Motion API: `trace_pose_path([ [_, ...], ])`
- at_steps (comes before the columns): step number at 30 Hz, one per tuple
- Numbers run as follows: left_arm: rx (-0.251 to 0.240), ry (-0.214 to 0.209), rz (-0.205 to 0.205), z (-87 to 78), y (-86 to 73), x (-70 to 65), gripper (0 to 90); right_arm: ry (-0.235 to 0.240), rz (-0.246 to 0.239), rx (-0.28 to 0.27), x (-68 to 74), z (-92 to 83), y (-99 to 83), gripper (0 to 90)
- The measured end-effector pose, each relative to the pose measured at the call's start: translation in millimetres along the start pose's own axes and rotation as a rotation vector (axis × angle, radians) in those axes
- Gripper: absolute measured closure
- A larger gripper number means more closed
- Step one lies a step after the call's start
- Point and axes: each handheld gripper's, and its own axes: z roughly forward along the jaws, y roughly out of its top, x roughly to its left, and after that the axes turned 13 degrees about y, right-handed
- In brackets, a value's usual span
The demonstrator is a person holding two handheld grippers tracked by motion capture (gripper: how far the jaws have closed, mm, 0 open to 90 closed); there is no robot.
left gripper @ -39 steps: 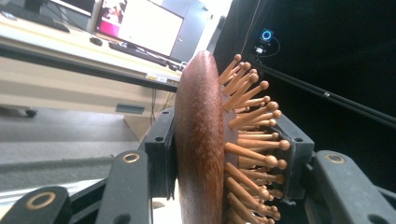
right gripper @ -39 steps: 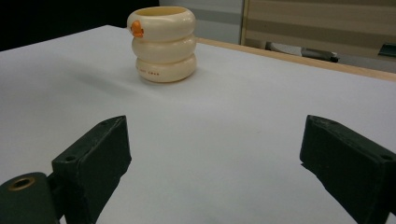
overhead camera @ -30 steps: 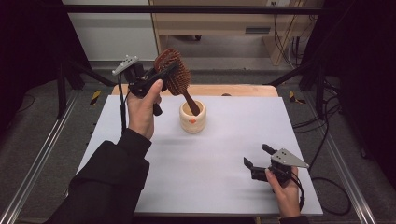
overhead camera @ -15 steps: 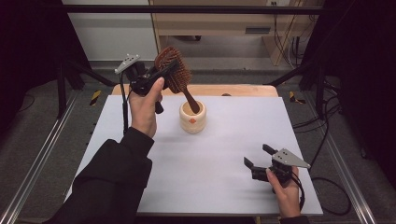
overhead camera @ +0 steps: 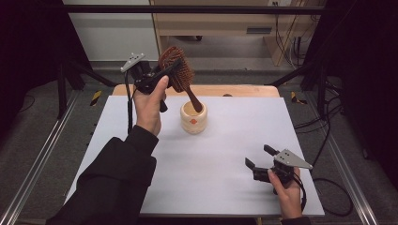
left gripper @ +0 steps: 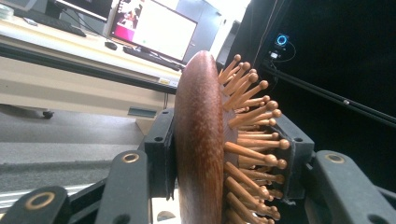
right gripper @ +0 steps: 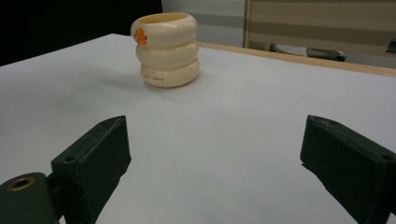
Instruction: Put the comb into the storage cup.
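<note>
My left gripper (overhead camera: 168, 74) is held up over the table's far left and is shut on the head of a dark wooden hairbrush (overhead camera: 180, 70). The brush hangs tilted, and its handle (overhead camera: 193, 101) slants down to the right over the mouth of a cream ringed cup (overhead camera: 194, 118). In the left gripper view the pads clamp the brush (left gripper: 201, 140) from its smooth back and its bristle side. My right gripper (overhead camera: 258, 156) rests at the table's near right, open and holding nothing. From the right gripper (right gripper: 224, 158) the cup (right gripper: 166, 49) stands ahead to the left, nothing rising from its rim.
The white table top (overhead camera: 225, 178) has a wooden strip (overhead camera: 244, 90) along its far edge. Metal frame rails (overhead camera: 37, 159) run down both sides. A desk with monitors (left gripper: 154, 32) stands beyond the table.
The left hand with the brush has drifted slightly right and up. The right gripper has kept still.
</note>
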Motion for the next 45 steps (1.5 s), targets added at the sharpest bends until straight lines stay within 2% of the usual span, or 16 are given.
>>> trace_pose_path([
  [7,-0.012,0.007,-0.013,6.2,0.3,2.9,50.4,-0.001,0.008,0.000,-0.9,-1.0,-0.4,8.7],
  [15,-0.025,0.021,-0.010,14.6,-1.3,6.5,50.4,-0.005,0.005,-0.005,-1.8,-1.3,-0.4,8.7],
  [19,-0.029,0.032,0.005,19.1,-3.5,7.5,50.4,-0.005,0.004,-0.008,-1.7,-1.8,-0.1,8.8],
  [23,-0.030,0.038,-0.006,23.0,-5.7,10.4,50.4,-0.002,0.013,-0.006,-2.2,-1.8,-0.4,8.9],
  [30,-0.034,0.048,-0.006,26.3,-7.3,14.5,50.4,-0.030,0.013,-0.024,-4.0,-5.1,0.2,9.6],
  [36,-0.032,0.060,0.017,28.4,-10.0,17.0,50.3,-0.032,0.017,-0.019,-3.4,-3.8,-0.4,7.7],
  [41,-0.034,0.066,-0.002,30.4,-12.7,19.0,50.2,-0.033,0.016,-0.011,-3.6,-2.6,-1.0,6.7],
  [45,-0.029,0.067,0.002,30.7,-15.4,18.5,50.2,-0.038,0.010,-0.005,-3.0,-2.3,-1.1,5.1],
])
